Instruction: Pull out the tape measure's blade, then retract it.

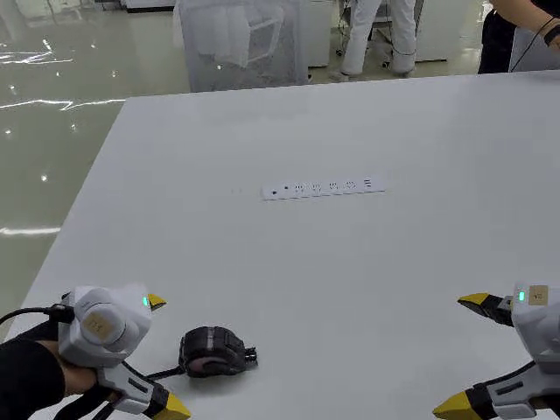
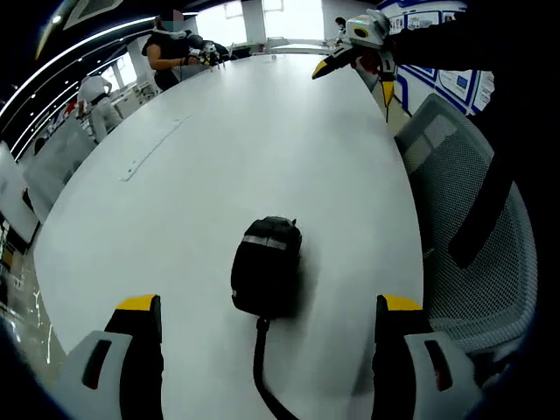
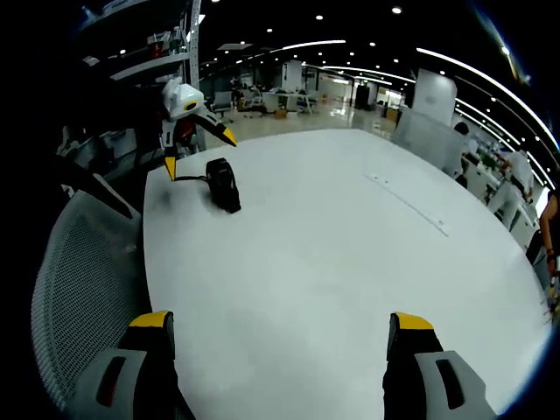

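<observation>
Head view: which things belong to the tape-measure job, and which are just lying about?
For the job: tape measure, left gripper, right gripper, both with open jaws.
Lying about: power strip, mesh chair.

A broad white table [image 1: 376, 280] is seen, its top smooth and plain. A white power strip [image 1: 323, 186] is seen flat near its middle. A black tape measure [image 1: 214, 351] is set by the near left corner, well apart from the strip.
</observation>
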`<state>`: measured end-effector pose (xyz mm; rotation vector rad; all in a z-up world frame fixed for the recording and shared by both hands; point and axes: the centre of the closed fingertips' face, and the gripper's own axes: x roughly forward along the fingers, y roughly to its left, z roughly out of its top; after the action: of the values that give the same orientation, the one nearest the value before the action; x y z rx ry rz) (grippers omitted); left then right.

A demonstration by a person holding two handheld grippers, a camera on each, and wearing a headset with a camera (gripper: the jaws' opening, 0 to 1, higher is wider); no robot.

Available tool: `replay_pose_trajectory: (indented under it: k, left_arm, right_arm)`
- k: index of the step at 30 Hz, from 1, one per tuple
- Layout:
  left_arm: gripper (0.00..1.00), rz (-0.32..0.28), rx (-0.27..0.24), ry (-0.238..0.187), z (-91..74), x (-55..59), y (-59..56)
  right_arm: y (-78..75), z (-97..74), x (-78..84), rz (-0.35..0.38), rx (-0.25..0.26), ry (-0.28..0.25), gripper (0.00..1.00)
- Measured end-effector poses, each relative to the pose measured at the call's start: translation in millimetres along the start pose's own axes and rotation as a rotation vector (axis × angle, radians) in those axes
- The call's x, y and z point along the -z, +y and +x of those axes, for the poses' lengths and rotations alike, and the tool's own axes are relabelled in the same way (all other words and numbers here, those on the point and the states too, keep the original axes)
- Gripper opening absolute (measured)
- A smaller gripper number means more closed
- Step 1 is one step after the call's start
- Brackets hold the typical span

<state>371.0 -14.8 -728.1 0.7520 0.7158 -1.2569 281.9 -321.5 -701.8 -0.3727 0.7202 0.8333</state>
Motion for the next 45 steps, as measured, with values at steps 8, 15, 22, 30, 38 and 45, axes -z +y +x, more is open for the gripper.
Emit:
replay_pose_trajectory:
  k: [8,15,22,30,38,45]
  left_arm:
    - [0.96,0.069,0.017,0.045,11.5,-4.0,8.3]
    - [0.96,0.095,0.038,0.058,17.4,-6.9,6.0]
    - [0.95,0.129,0.057,0.101,25.2,-3.1,4.5]
    - [0.84,0.113,0.075,0.113,31.5,-7.0,3.4]
    - [0.77,0.091,0.084,0.086,39.7,-14.1,2.5]
    - [0.62,0.091,0.094,0.116,48.5,-9.8,-0.1]
  right_arm:
    - [-2.4,7.4,-9.7,-0.036,-0.016,-0.004,1.0]
    - [-4.4,9.8,-19.5,-0.059,-0.024,-0.014,1.0]
    - [-0.5,14.5,-22.6,-0.084,-0.036,-0.007,1.0]
    - [-6.7,22.2,-24.5,-0.086,-0.037,-0.01,1.0]
    - [-3.5,32.2,-38.2,-0.098,-0.052,-0.033,1.0]
    - [4.0,38.4,-44.4,-0.128,-0.073,-0.035,1.0]
